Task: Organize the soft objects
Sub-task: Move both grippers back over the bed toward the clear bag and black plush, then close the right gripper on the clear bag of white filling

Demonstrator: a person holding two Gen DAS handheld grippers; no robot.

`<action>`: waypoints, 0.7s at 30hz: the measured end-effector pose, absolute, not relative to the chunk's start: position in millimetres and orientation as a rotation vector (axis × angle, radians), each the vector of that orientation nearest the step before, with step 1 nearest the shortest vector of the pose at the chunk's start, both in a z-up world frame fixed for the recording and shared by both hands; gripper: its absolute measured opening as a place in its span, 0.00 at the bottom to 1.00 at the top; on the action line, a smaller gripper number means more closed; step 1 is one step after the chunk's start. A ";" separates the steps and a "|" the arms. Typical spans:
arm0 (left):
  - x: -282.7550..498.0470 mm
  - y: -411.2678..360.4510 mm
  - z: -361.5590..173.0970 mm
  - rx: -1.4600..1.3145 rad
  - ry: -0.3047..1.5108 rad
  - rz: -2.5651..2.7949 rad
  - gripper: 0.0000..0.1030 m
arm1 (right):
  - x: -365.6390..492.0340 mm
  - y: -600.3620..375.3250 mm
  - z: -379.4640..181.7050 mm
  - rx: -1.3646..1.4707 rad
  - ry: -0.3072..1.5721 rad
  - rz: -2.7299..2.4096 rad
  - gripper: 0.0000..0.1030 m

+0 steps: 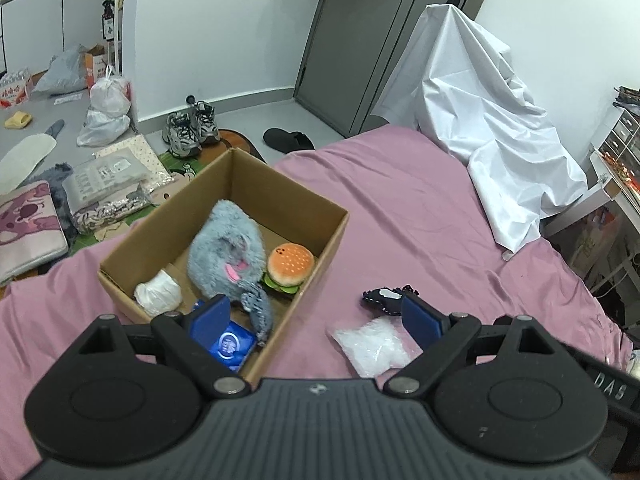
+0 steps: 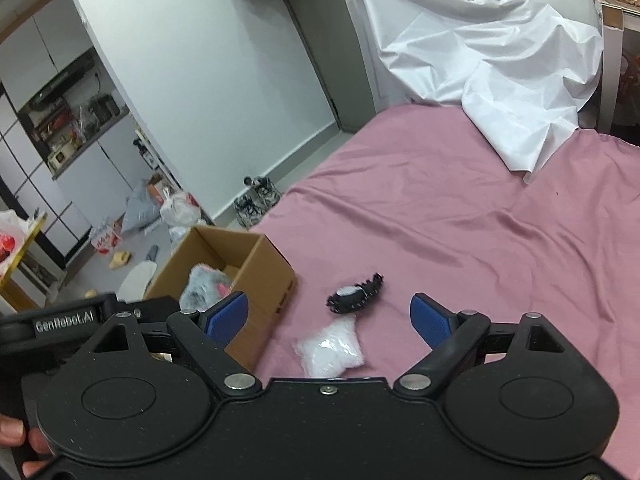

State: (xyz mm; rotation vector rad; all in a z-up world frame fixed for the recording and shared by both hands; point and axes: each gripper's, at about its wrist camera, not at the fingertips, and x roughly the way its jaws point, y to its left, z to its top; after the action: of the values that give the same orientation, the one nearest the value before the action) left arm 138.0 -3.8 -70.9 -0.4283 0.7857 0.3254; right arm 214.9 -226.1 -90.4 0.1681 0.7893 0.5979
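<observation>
An open cardboard box (image 1: 332, 236) stands on the pink bed. It holds a grey plush (image 1: 228, 252), a burger plush (image 1: 290, 266), a white bundle (image 1: 158, 293) and a blue packet (image 1: 230, 346). A clear bag of white stuffing (image 1: 372, 346) and a black-and-white soft item (image 1: 386, 298) lie on the sheet right of the box. My left gripper (image 1: 316, 316) is open and empty, above the box's near right wall. My right gripper (image 2: 328, 316) is open and empty, above the stuffing bag (image 2: 330, 350) and the black item (image 2: 354, 298), with the box (image 2: 260, 276) to its left.
A white sheet (image 1: 492, 136) drapes over something at the bed's far end. The floor to the left holds shoes (image 1: 192, 128), a black slipper (image 1: 288, 139), plastic bags and cushions. A desk with drawers (image 1: 616, 148) stands to the right. The pink bedsheet (image 2: 460, 220) stretches ahead.
</observation>
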 end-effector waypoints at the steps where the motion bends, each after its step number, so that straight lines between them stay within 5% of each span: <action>1: 139.5 -5.3 -72.1 -0.433 0.787 0.324 0.89 | 216.7 -226.9 -92.5 0.176 0.801 0.598 0.84; 21: 190.5 -39.4 -111.5 -0.439 0.835 0.279 0.89 | 250.5 -247.5 -160.7 0.385 0.967 0.568 0.63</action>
State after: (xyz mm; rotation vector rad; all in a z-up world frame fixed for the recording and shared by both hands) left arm 190.5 -39.4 -111.5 -0.4388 0.8349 0.2794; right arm 250.5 -247.5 -160.7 0.3854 0.9674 0.5675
